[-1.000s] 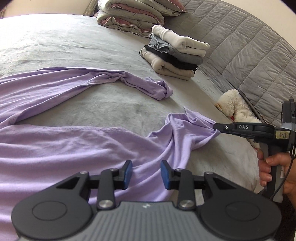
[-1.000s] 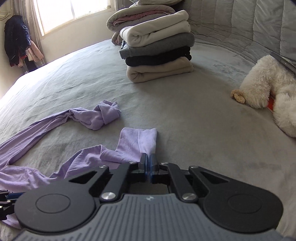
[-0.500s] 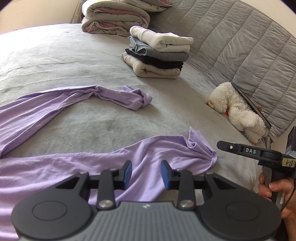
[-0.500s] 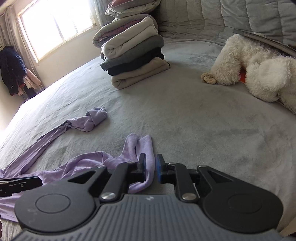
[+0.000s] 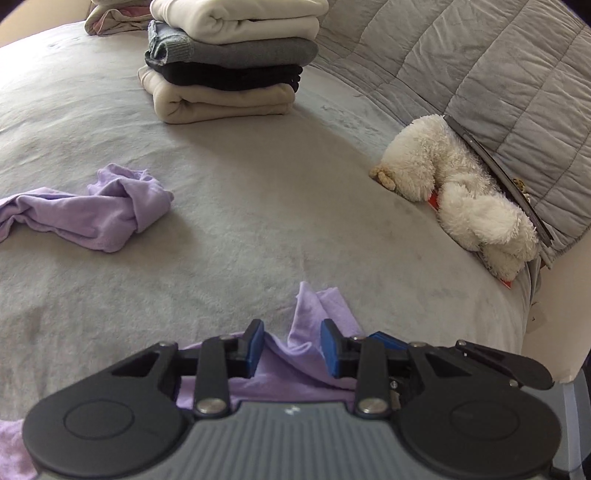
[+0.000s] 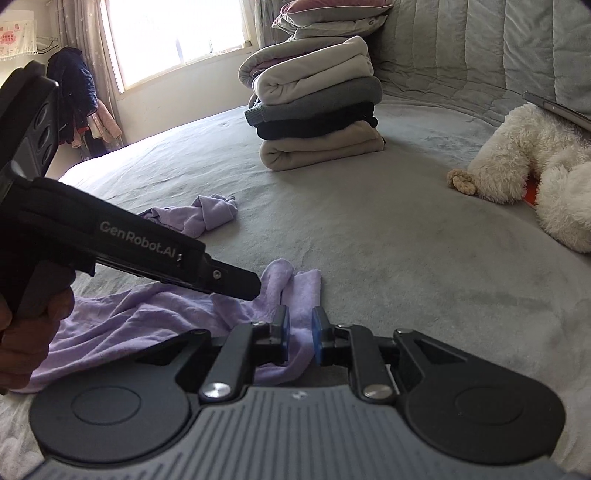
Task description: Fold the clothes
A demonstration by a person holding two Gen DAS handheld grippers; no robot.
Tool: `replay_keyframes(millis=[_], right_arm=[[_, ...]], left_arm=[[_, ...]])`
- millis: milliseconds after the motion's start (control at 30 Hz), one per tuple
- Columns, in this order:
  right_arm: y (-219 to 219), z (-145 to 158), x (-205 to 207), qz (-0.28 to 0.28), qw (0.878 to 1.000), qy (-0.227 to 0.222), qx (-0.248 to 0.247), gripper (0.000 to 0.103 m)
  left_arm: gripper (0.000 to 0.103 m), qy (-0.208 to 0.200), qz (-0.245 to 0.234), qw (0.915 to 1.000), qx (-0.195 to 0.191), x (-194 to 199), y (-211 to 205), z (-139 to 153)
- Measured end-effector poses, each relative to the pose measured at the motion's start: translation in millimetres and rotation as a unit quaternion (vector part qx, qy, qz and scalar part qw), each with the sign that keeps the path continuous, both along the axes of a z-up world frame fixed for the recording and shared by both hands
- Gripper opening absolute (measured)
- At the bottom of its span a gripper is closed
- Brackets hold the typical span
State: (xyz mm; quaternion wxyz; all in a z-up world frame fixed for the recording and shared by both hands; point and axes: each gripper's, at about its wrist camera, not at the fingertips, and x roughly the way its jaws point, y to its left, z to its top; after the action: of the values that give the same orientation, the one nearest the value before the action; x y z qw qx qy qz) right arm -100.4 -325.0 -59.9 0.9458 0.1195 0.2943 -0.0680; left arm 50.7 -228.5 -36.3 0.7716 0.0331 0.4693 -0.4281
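Both pairs of fingers stood apart with lilac cloth lying between them. A second earlier the right gripper [image 6: 298, 334] had been pinched shut on the sleeve end; half a second ago it had begun to part, and now its blue pads [image 6: 318, 332] were clear of the fabric on either side. The left gripper [image 5: 291, 349] had been gaping all along, but it had moved from over the shirt's body toward that same sleeve end, so that the two tools now sat just beside each other.

The lilac shirt [image 6: 155, 314] lay spread on the grey bed cover [image 5: 258, 206], its near sleeve end bunched under both grippers and its far sleeve [image 5: 110, 210] crumpled well apart to the left.

The left wrist view showed the right tool's blue pad and black linkage [image 5: 495, 363] pressing in at its lower right. The right wrist view alone showed the left tool from the side, its black nose over the lilac cloth, with the left hand [image 6: 26, 325] wrapped round its handle. That view alone also took in the window [image 6: 177, 33] and clothes hanging by the curtain [image 6: 79, 99].

Both views showed the stack of folded clothes [image 5: 229, 59] farther up the bed and the white plush toy [image 5: 454, 192] against the quilted headboard [image 5: 498, 74].
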Motion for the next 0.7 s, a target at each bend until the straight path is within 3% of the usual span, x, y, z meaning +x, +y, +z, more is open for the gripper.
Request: replay_keyframes(millis=[100, 133, 167, 433, 700], right_arm=[[-4, -2, -5, 0.009, 1.000, -0.004, -0.001, 0.033], [-5, -2, -6, 0.012, 1.000, -0.006, 0.000, 0.034], [-7, -3, -8, 0.014, 1.000, -0.008, 0.001, 0.034], [-1, -3, -1, 0.027, 1.000, -0.012, -0.006, 0.034], [8, 0, 4, 0.023, 0.998, -0.040, -0.037, 0.034]], left_arm=[[0.017, 0.022, 0.002, 0.9996, -0.020, 5, -4, -7], [0.006, 0.032, 0.007, 0.9990, -0.030, 7, -5, -9], [0.003, 0.032, 0.012, 0.9988, -0.035, 7, -3, -10], [0.002, -0.031, 0.055, 0.9978, -0.019, -3, 5, -4], [0.002, -0.020, 0.056, 0.9981, -0.015, -4, 6, -10]])
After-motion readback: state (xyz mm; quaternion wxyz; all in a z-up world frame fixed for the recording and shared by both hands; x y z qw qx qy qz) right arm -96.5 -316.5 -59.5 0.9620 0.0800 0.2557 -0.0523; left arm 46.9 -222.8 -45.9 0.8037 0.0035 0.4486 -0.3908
